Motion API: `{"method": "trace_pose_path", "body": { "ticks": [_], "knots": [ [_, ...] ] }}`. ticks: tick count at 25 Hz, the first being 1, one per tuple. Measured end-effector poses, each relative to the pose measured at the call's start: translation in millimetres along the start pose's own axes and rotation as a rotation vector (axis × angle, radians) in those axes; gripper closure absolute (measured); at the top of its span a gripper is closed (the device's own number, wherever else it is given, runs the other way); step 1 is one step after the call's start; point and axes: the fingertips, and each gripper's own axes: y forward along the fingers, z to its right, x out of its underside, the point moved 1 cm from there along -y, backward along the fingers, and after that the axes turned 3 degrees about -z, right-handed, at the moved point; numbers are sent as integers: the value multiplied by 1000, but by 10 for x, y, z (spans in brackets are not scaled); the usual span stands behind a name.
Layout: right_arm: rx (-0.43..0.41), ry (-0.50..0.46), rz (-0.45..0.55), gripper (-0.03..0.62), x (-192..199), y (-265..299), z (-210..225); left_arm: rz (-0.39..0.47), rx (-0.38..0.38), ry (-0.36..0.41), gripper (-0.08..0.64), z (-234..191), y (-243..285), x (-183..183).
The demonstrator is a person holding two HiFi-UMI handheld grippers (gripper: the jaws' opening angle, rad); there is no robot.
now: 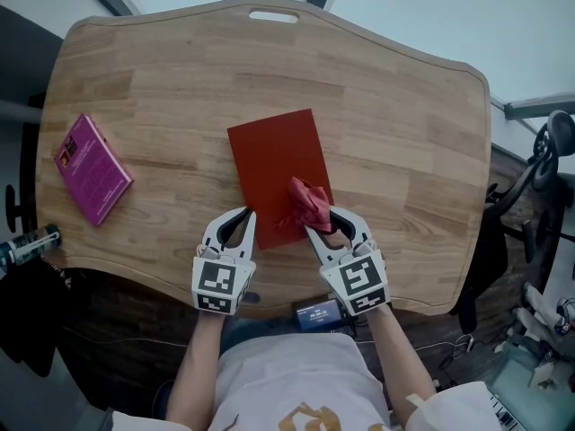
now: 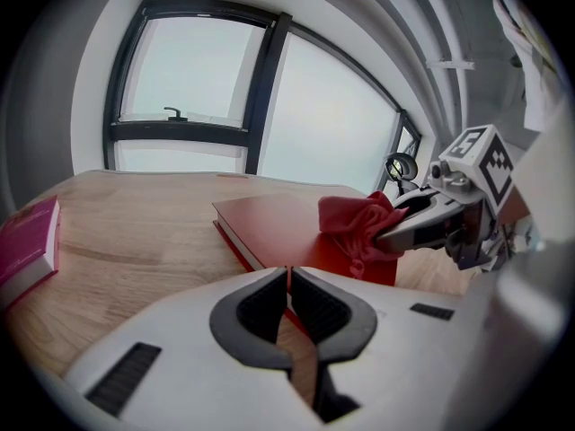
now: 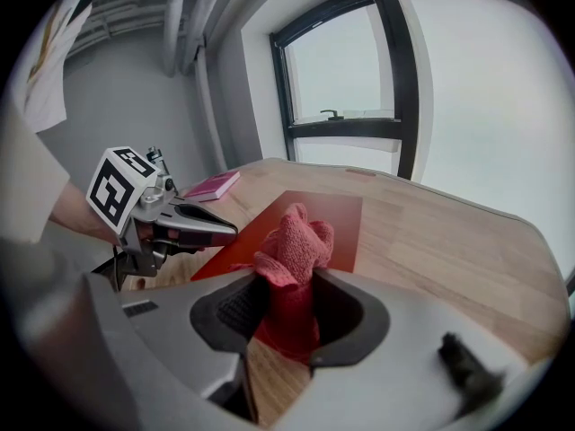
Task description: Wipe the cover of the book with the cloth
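A dark red book [image 1: 274, 167] lies flat in the middle of the wooden table [image 1: 404, 124]; it shows in the left gripper view as the book [image 2: 278, 227] and in the right gripper view as the book [image 3: 314, 218]. My right gripper [image 1: 316, 220] is shut on a bunched red cloth [image 1: 306, 204], which rests on the book's near right corner. The cloth [image 3: 292, 263] fills its jaws. The left gripper [image 1: 243, 216] is shut with nothing in it, its tips at the book's near left edge. From the left gripper [image 2: 288, 277], the cloth [image 2: 359, 227] shows at right.
A magenta book [image 1: 92, 168] lies near the table's left edge, also seen as the magenta book [image 2: 27, 245] and the magenta book [image 3: 211, 185]. A slot handle [image 1: 274, 15] is cut at the table's far edge. Chair parts and cables stand off to the right [image 1: 539, 178].
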Motion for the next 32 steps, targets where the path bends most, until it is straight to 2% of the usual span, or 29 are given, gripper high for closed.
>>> {"method": "trace_pose_path", "body": {
  "ticks": [20,32],
  "knots": [
    [-58,-65,13,449,-322,326,-130,3,17,-3,537,11,4,-17],
    [-79,-71,38,448,-634,591,-8,0,28,-43,537,-4,-1,-16]
  ]
}}
